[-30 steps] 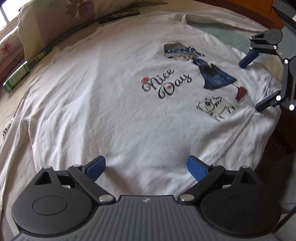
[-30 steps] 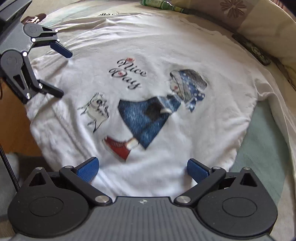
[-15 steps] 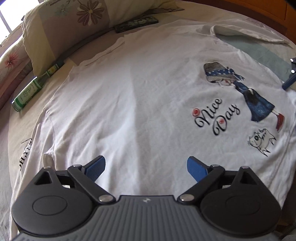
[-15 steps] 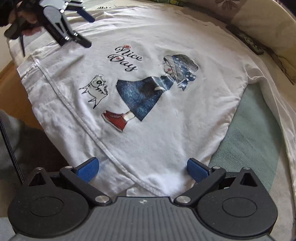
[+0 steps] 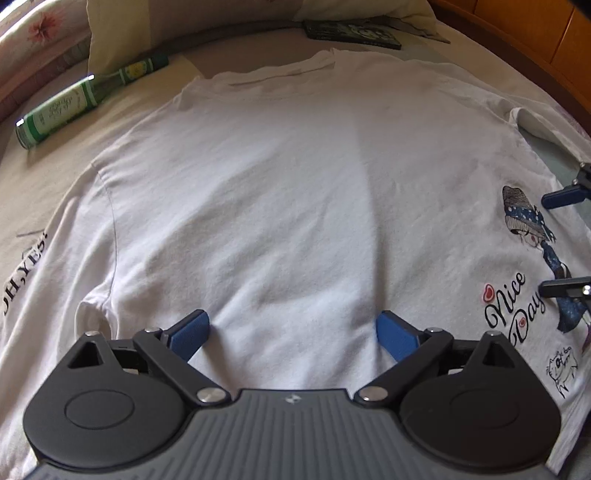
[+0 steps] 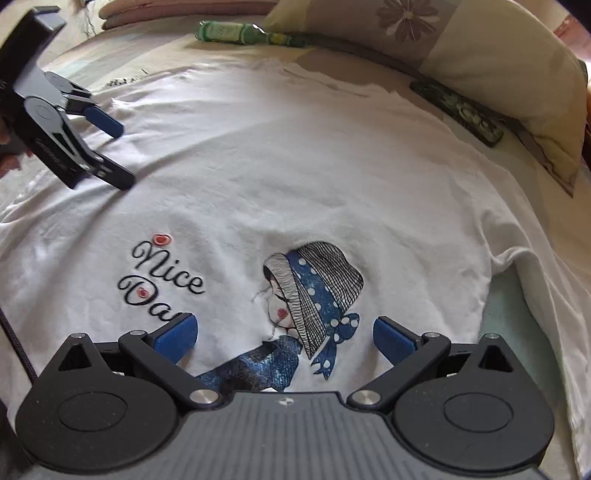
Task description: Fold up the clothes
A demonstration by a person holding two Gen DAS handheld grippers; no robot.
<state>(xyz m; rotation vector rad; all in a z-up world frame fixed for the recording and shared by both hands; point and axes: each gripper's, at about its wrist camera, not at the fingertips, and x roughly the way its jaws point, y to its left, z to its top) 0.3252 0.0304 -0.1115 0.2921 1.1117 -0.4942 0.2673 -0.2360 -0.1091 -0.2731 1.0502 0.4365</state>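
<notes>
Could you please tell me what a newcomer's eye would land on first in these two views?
First, the white T-shirt spread flat across the bed, with its "Nice Day" print and a girl in a blue dotted headscarf near the right gripper. Both grippers' jaws stand open over it, the left gripper above plain cloth. A green bottle lies by the pillows.

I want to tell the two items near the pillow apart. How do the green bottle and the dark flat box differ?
The bottle is green, with a pale printed label; the box is dark, with a pale pattern. The bottle is round and lies on its side; the box is flat and thin. The bottle lies off the shirt's left shoulder in the left wrist view, and the box lies beyond the collar. Both lie on the bed by the pillow, not touching the shirt.
</notes>
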